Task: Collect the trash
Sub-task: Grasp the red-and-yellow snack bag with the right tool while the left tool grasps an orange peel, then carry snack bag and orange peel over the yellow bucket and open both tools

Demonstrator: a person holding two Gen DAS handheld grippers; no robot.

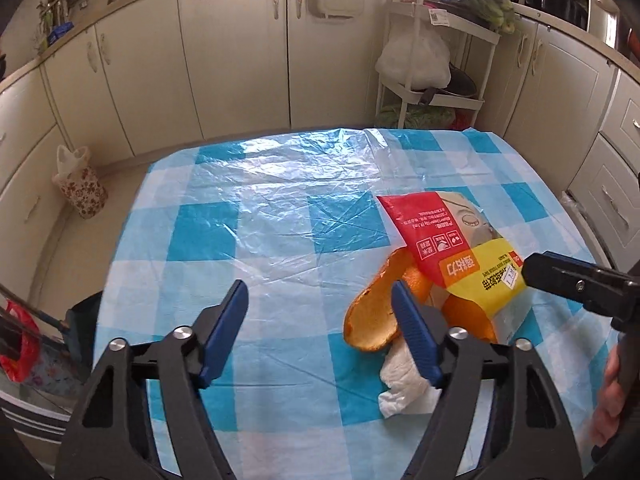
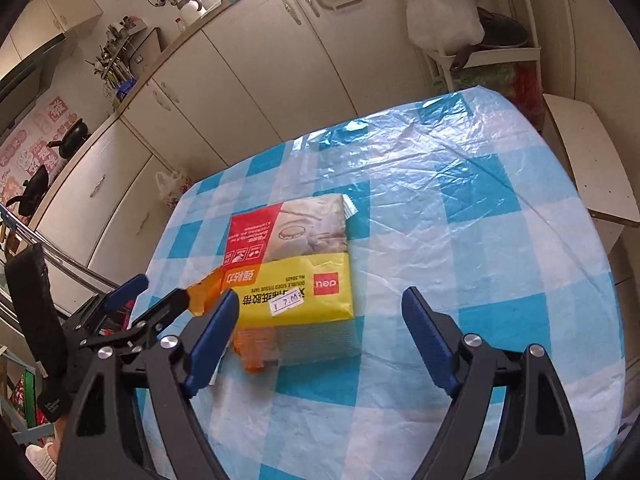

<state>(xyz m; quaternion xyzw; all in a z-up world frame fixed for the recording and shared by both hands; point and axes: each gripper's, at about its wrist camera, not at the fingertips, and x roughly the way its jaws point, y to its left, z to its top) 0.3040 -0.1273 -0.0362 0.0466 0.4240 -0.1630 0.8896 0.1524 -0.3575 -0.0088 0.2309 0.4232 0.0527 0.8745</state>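
A red and yellow tape wrapper (image 1: 452, 240) lies on the blue checked table (image 1: 280, 208), partly over orange peel (image 1: 376, 316) and beside a crumpled white tissue (image 1: 404, 384). My left gripper (image 1: 320, 300) is open, its right finger against the peel. The right gripper (image 1: 568, 280) comes in from the right, near the wrapper's yellow end. In the right wrist view the wrapper (image 2: 296, 264) lies ahead of my open right gripper (image 2: 320, 312), the peel (image 2: 248, 344) shows under it, and the left gripper (image 2: 136, 300) is at the left.
Cream cabinets (image 1: 232, 52) line the far wall. A white rack (image 1: 436, 60) with bags stands behind the table. A floral bin with a white bag (image 1: 80, 188) stands on the floor at left. A stool (image 2: 592, 168) stands right of the table.
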